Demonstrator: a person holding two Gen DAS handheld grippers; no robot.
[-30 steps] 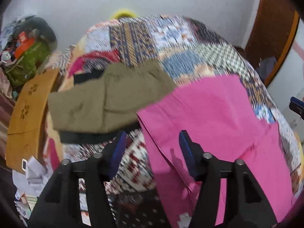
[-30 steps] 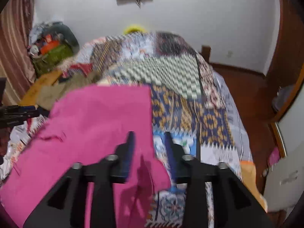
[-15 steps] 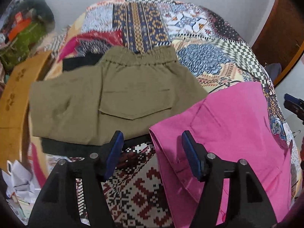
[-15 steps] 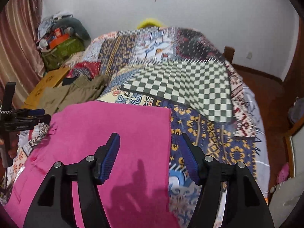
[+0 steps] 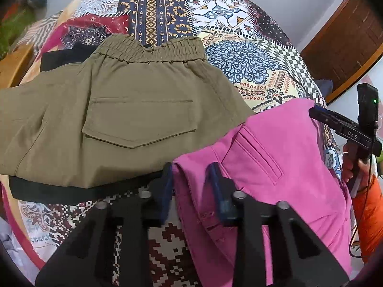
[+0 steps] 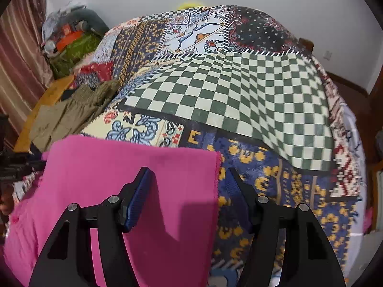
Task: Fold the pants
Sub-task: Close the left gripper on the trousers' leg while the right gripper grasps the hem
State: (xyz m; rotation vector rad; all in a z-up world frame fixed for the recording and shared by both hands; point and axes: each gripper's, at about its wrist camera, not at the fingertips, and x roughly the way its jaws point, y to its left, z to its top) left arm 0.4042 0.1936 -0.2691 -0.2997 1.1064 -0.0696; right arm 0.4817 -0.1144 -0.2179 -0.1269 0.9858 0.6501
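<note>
Pink pants (image 5: pixel 282 157) lie flat on the patchwork bedspread (image 5: pixel 239 55); they also show in the right wrist view (image 6: pixel 134 167). My left gripper (image 5: pixel 191 181) straddles the pants' near left corner at the waistband, its jaws narrowed around the fabric edge, which lies between them. My right gripper (image 6: pixel 189 186) is open over the pants' far right corner, with the fabric edge between its fingers; it also shows at the right in the left wrist view (image 5: pixel 316 112).
Folded olive pants (image 5: pixel 115 119) lie on a dark garment (image 5: pixel 71 191) to the left of the pink pants. A wooden board (image 6: pixel 45 105) and a pile of bags (image 6: pixel 71 43) stand beyond the bed's left side.
Both grippers have moved forward and down onto the pink pants. The left jaws have narrowed around the waistband corner. The right jaws opened wider and now straddle the far right corner.
</note>
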